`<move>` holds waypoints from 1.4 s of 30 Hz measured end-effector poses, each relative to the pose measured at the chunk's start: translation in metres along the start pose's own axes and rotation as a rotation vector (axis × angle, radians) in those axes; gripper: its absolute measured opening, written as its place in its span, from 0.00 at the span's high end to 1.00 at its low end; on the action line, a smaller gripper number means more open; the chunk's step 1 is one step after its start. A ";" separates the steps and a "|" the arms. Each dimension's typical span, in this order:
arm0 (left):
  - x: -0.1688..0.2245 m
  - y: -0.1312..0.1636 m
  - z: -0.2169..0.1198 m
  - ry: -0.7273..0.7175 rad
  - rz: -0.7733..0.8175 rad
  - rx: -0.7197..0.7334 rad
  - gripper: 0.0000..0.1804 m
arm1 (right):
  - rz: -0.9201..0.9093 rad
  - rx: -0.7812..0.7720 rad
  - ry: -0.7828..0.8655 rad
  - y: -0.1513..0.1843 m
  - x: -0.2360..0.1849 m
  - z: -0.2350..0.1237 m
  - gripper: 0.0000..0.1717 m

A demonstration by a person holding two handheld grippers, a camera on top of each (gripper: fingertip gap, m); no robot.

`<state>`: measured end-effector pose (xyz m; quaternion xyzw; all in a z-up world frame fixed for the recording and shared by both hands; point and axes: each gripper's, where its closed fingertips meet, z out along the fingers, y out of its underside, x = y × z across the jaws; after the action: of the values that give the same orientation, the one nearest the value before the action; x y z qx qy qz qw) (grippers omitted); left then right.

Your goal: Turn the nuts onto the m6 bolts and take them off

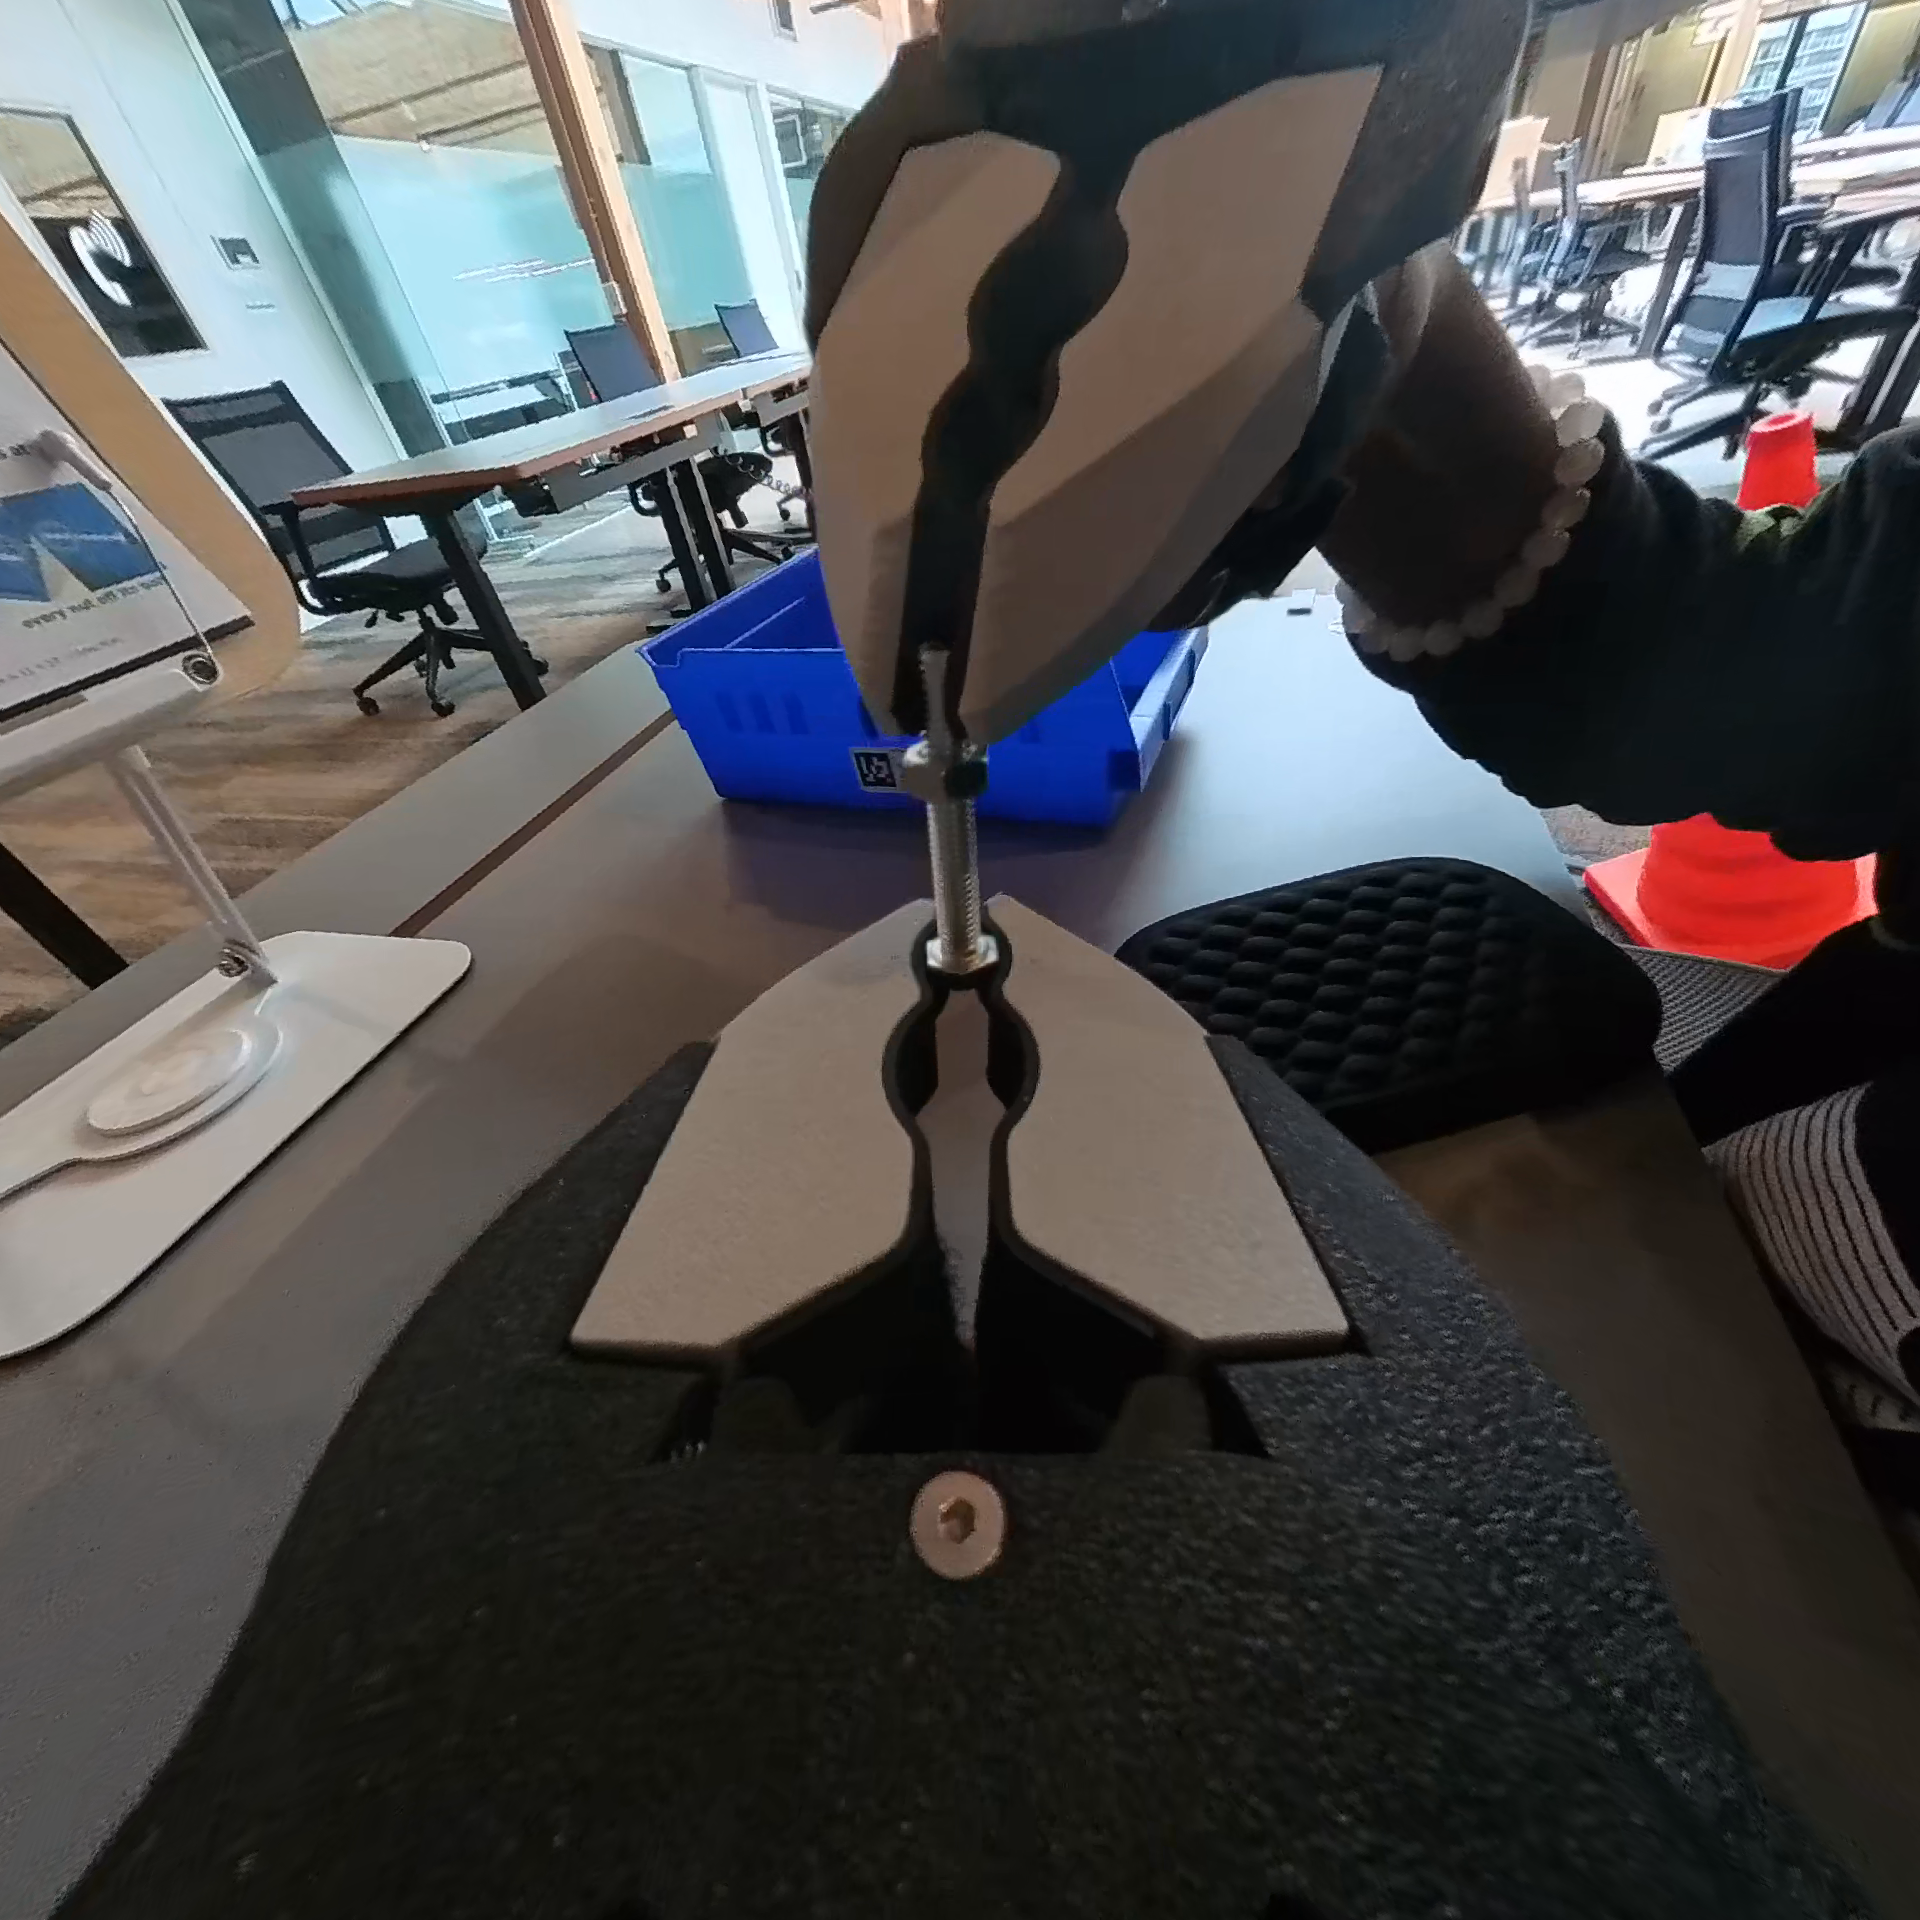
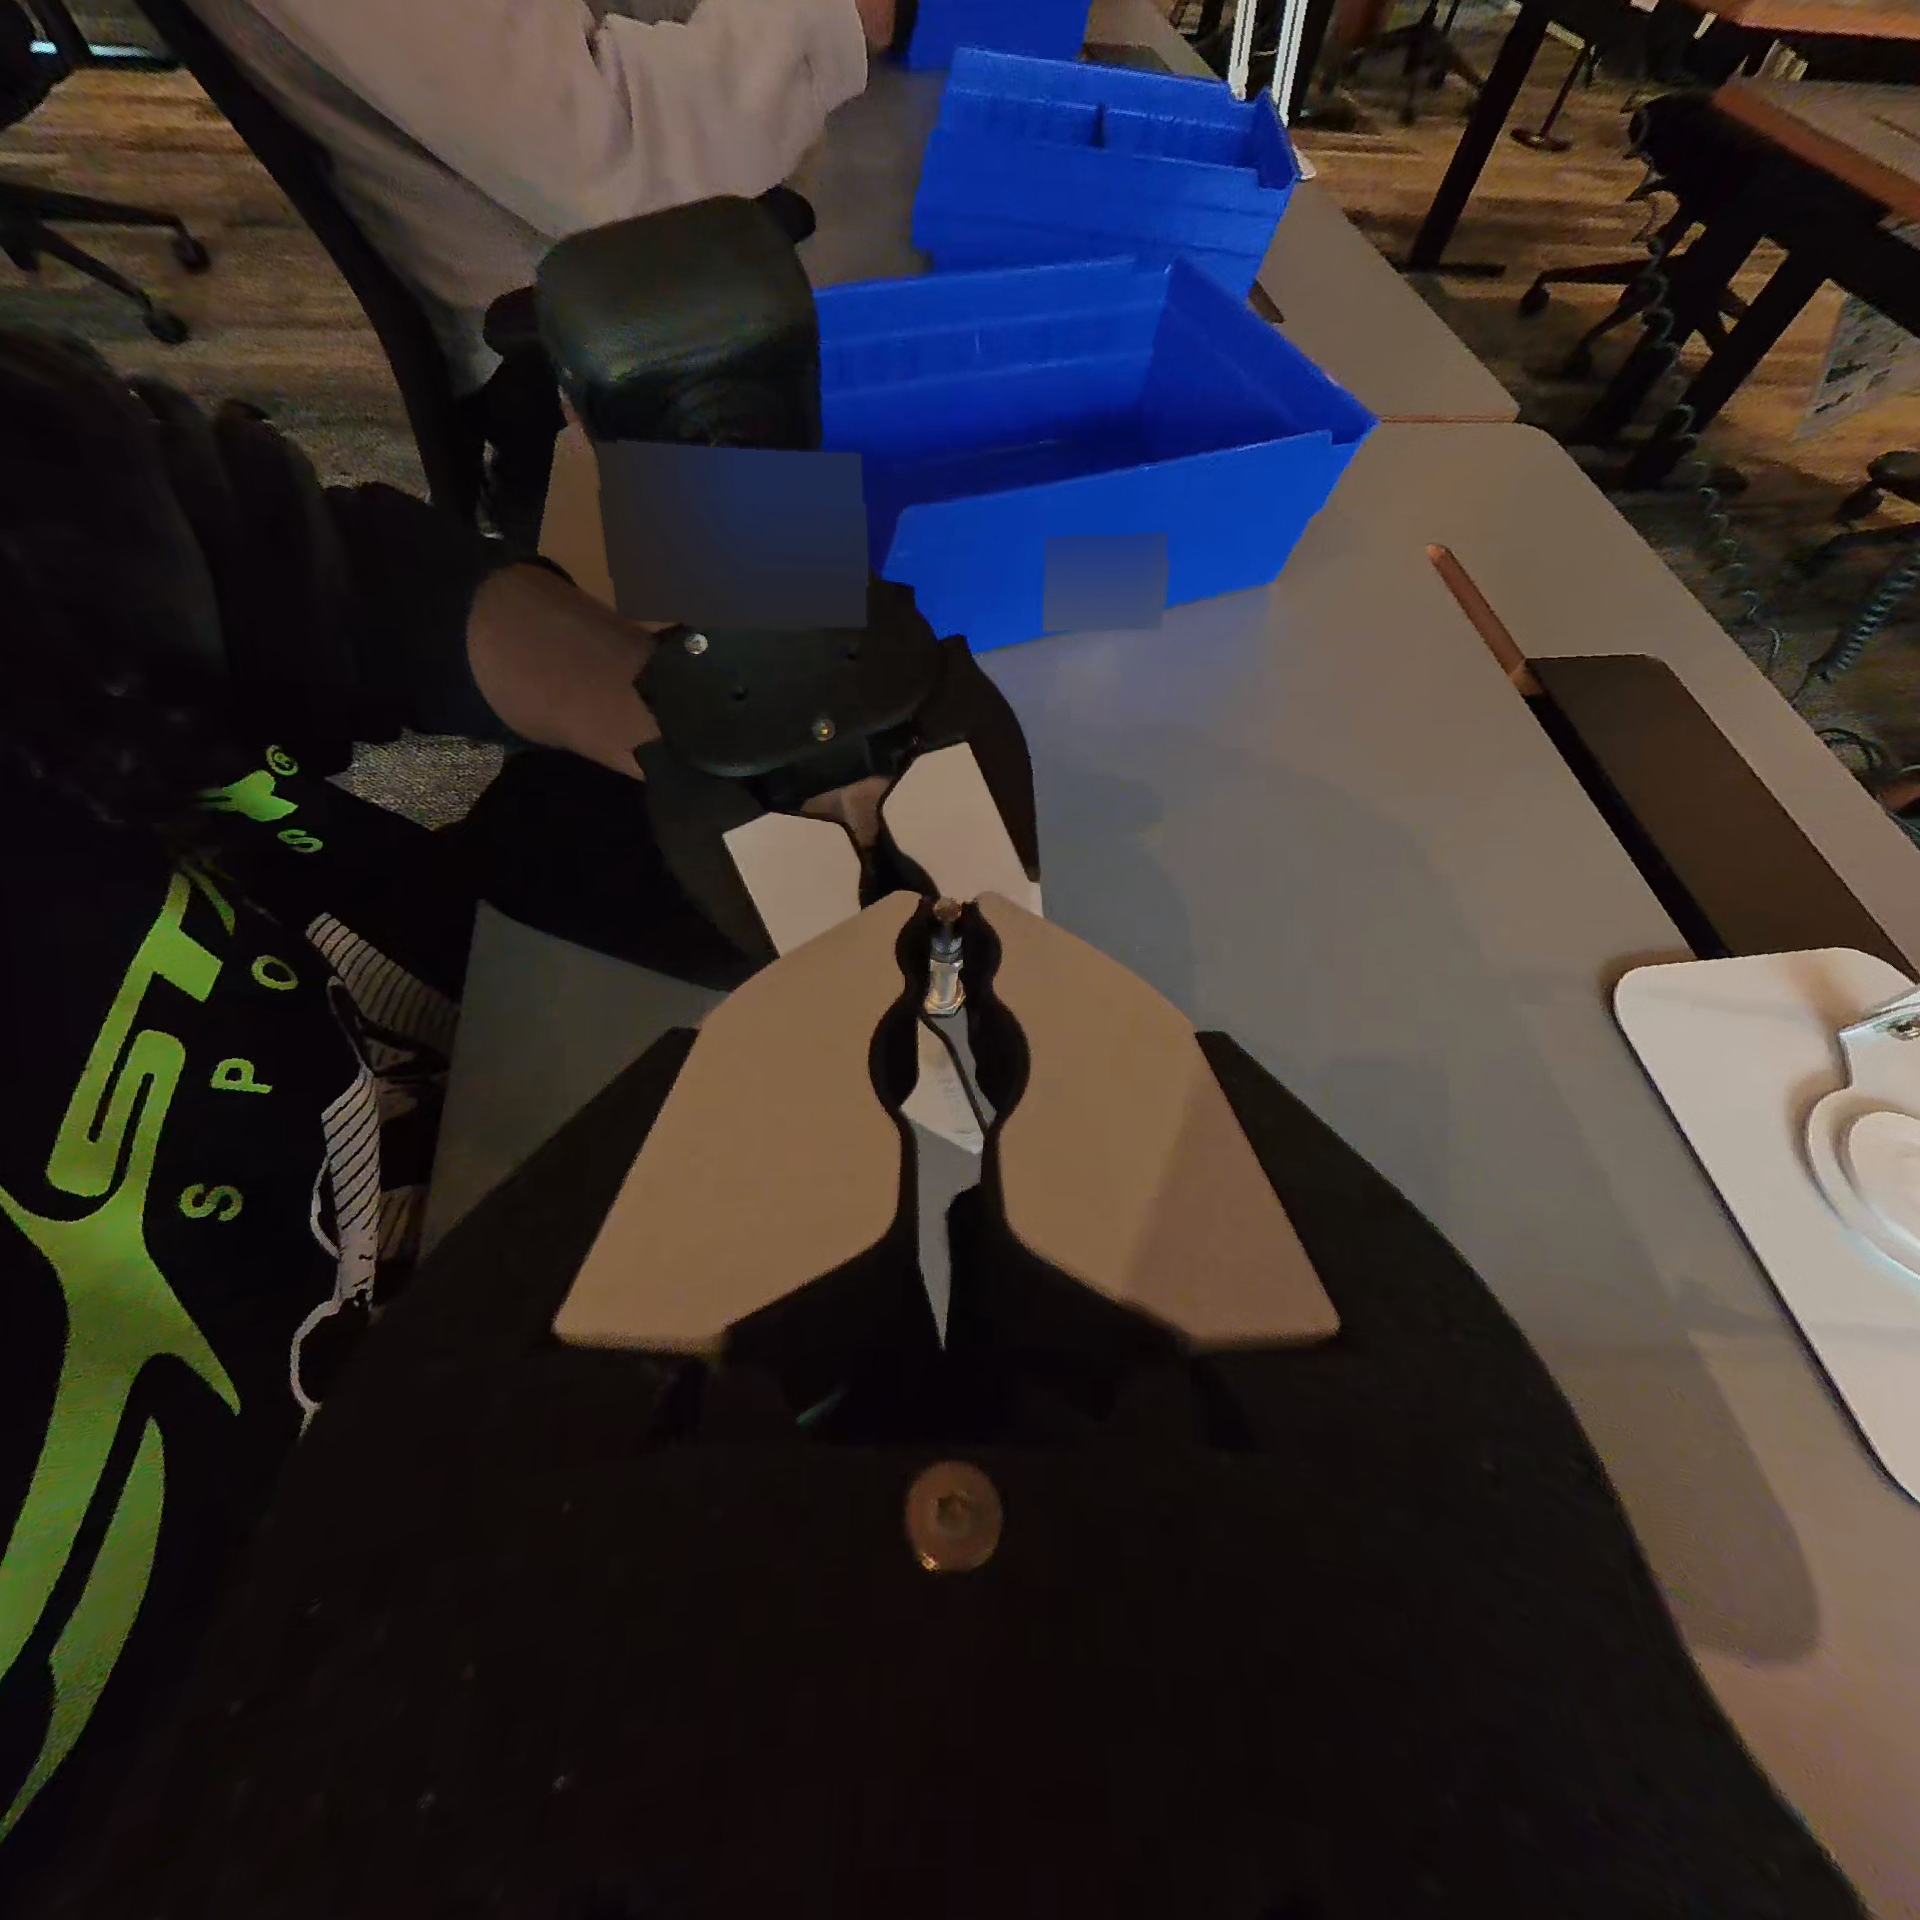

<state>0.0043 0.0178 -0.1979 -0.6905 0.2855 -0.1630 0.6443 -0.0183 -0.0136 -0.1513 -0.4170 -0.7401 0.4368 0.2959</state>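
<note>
spanning an office, the grey table [image 2: 1351,831] bears blue bins [image 2: 1122,416]; both claws clamp one bolt [image 1: 954,862].

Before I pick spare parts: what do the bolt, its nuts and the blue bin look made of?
Bolt: bright silvery metal, probably plated or stainless steel; its threads glint. Nuts: the same shiny metal, with crisp hex flats catching light. Blue bin: moulded plastic with a uniform saturated colour, a slight sheen and ribbed walls. The exact alloy cannot be told by look.
</note>
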 end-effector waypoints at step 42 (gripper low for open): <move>0.011 0.041 0.004 0.213 -0.138 0.214 0.99 | -0.003 0.317 0.209 0.051 0.021 0.014 0.84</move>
<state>0.0079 0.0138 -0.2407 -0.6147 0.2851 -0.3089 0.6674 -0.0215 0.0133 -0.2016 -0.4070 -0.6279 0.5020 0.4337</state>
